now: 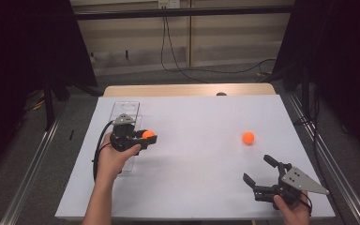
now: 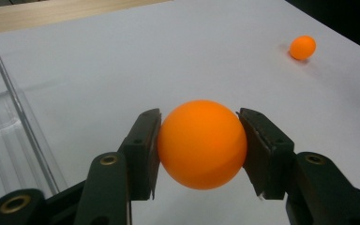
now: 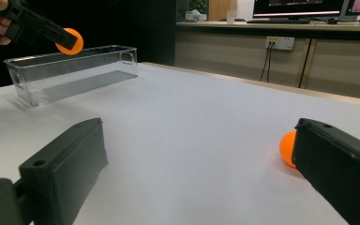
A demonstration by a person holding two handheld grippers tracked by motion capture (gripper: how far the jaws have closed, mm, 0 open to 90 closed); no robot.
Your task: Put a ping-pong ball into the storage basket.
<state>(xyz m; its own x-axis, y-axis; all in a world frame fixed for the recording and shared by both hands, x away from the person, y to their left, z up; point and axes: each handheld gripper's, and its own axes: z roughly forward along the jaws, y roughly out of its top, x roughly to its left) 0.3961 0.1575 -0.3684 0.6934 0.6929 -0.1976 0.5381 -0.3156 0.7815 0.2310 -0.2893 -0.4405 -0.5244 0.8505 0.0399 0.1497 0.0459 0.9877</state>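
My left gripper (image 1: 147, 136) is shut on an orange ball (image 2: 200, 143), held above the table beside the right wall of a clear plastic bin (image 1: 126, 111). From the right gripper view that held ball (image 3: 70, 41) hangs over the bin (image 3: 70, 75). A second orange ball (image 1: 248, 137) lies loose on the white table sheet at the right, also seen far off as the loose ball (image 2: 303, 47). My right gripper (image 1: 260, 169) stands open near the front right edge, below that ball, whose edge (image 3: 287, 147) peeks out beside the right jaw.
The white sheet (image 1: 192, 154) covers the table, with a strip of bare wood (image 1: 187, 90) at the far edge. Cables hang down the back wall, and dark curtains flank both sides. A small dark object (image 1: 221, 93) sits at the far table edge.
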